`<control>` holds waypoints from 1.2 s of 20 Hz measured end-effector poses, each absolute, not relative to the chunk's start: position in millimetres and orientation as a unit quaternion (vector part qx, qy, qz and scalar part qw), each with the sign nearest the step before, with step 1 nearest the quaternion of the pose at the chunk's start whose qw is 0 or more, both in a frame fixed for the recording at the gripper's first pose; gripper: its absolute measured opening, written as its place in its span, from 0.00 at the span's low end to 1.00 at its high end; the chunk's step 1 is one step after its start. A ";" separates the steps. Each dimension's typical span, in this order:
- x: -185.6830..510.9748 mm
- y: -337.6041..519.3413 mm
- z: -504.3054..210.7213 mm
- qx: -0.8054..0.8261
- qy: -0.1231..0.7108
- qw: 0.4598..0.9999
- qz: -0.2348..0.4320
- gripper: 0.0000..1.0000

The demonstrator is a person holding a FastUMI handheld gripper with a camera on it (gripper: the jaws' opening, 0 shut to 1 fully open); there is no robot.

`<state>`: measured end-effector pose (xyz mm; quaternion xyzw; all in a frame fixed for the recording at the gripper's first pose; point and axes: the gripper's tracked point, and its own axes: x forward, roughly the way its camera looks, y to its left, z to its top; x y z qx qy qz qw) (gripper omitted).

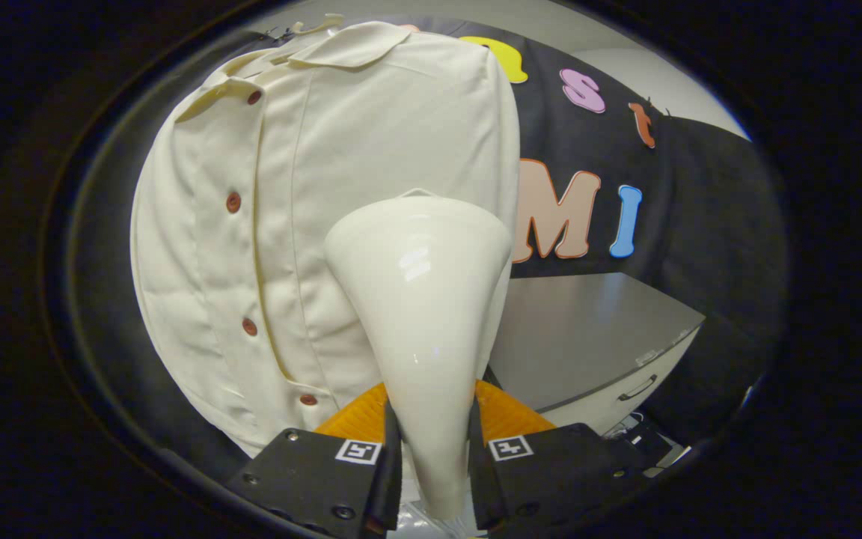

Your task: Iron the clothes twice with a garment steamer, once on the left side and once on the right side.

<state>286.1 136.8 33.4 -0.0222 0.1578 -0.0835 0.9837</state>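
Shirt (pixel 251 224): a cream, collared garment hangs on the left of the scene, against the booth's dark wall, its front facing the gripper; the cloth shows light creases low down.
Buttons (pixel 233 202): four reddish-brown buttons run down the front of the shirt in a curved line, the top one just under the collar, the lowest near the hem.
Collar (pixel 349 45): folded flat at the far top of the shirt, with a pale hanger end poking out just above it.
Steamer (pixel 420 299): a glossy white, cone-shaped head, narrow at the near end and wide at the far end, standing upright in the middle; its broad end lies over the right half of the shirt, and whether it touches the cloth cannot be told.
Gripper (pixel 435 449): at the near end of the scene, its two fingers pinch the steamer's narrow neck, one pressed to each side; each finger carries a small square marker on top.
Orange pieces (pixel 506 415): ridged orange parts show just beyond the fingers, either side of the steamer's neck.
Cabinet (pixel 595 337): a grey-topped unit with a pale front and a dark handle stands to the right, beyond the fingers and well apart from the shirt.
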 end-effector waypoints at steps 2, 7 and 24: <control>285.5 135.0 19.7 -0.030 0.169 0.981 -0.085 0.38; 285.8 129.5 -17.9 -0.029 0.192 0.977 -0.086 0.38; 273.5 117.4 -146.5 -0.032 0.273 0.959 -0.074 0.38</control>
